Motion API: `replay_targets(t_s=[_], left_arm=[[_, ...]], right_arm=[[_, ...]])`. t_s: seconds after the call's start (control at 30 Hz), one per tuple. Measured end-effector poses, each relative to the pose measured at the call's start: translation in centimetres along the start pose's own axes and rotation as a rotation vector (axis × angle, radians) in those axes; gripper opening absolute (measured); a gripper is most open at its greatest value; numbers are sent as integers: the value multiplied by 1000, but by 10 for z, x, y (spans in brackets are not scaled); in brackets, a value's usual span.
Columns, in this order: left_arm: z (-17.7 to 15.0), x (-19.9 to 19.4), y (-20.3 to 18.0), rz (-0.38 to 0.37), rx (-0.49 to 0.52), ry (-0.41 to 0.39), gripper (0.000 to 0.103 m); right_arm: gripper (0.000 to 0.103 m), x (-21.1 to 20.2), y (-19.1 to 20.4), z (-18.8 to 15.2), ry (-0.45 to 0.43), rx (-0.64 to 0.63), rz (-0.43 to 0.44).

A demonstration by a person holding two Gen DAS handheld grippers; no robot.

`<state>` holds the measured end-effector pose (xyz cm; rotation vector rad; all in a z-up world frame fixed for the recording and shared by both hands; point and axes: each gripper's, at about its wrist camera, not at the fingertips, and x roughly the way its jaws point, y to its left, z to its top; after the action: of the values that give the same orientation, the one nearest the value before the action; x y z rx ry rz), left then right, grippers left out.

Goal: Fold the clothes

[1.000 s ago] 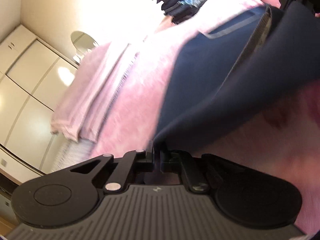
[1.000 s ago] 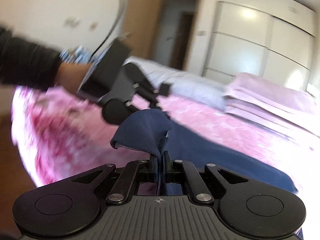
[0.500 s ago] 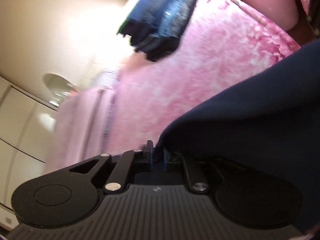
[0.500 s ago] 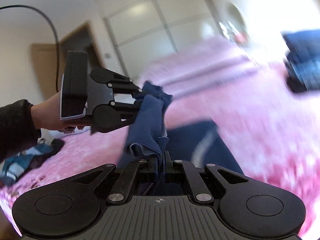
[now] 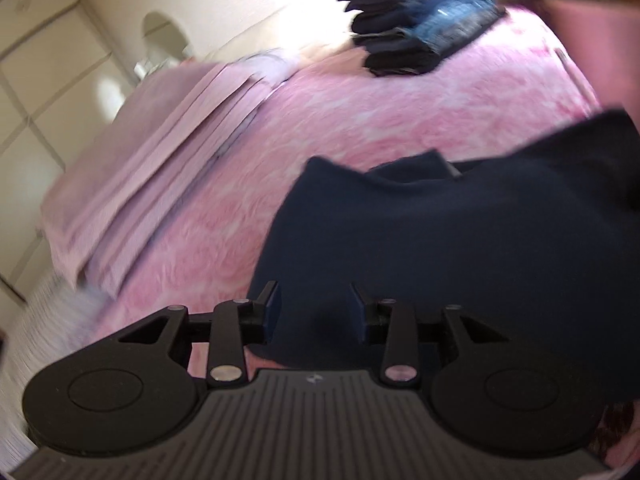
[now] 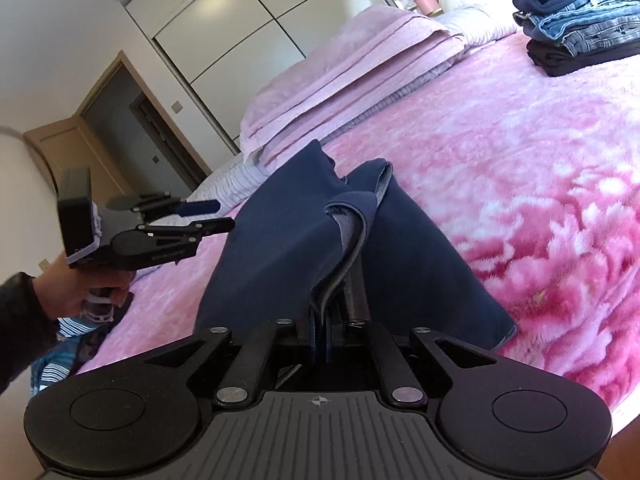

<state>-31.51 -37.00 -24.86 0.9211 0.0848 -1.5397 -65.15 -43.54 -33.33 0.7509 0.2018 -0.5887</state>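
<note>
- Left wrist view: left tongs [image 5: 314,308] parted, jaws just been opening, nothing pinched; navy garment [image 5: 460,248] lying on the pink bed cover [image 5: 400,100] right ahead of and beneath the parted fingers, cloth showing in the gap but no pad pressing on it
- Same view, blurred: could snag the released edge on a finger while pulling away, dragging the fresh fold open
- Folded stack of jeans and dark clothes [image 5: 416,32] far up the bed, well apart, no likely trouble from there
- Right wrist view: right tongs [image 6: 319,344] clamped on a bunched hem of the navy garment [image 6: 288,248], rest of it spread over the bed cover [image 6: 520,152]
- Left tongs [image 6: 216,214] seen here held in a hand [image 6: 80,292], jaws apart, just beside the garment's far edge and clear of it
- With one corner only held, could skew the fold or let the free side slump and crease
- Bunched hem may slip unevenly out of the grip on release, leaving a lump
- Plush cover may grip the cloth, so sliding could wrinkle the underside
</note>
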Motion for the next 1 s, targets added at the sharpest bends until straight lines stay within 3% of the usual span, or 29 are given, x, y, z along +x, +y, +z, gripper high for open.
replay_targets(t_s=[0.13,0.23,0.5,0.57,0.63,0.73,0.87,0.93,1.0], left_arm=[[10,23,51,-106,-156,1,37],[22,55,83,-257,-273,23,41],[35,155,115,-609,-469,134,39],[34,157,113,-638,-459,136,17],[33,158,110,-665,-449,133,12],[37,139,115,-673,-461,43,10],[49,119,125,-747,-500,-115,10],[56,123,124,-768,-502,-135,10],[57,142,114,-769,-495,-95,10]], right_arm=[[3,1,8,-5,1,-9,-1],[3,3,9,-5,-6,-2,-13],[3,8,6,-12,-7,49,-39],[3,8,7,-13,-5,53,-46],[3,8,8,-13,-4,51,-52],[3,0,16,-8,-24,27,-48],[3,-22,40,0,-88,-67,-56],[3,-31,49,1,-108,-119,-68],[3,-26,41,-3,-88,-97,-86]])
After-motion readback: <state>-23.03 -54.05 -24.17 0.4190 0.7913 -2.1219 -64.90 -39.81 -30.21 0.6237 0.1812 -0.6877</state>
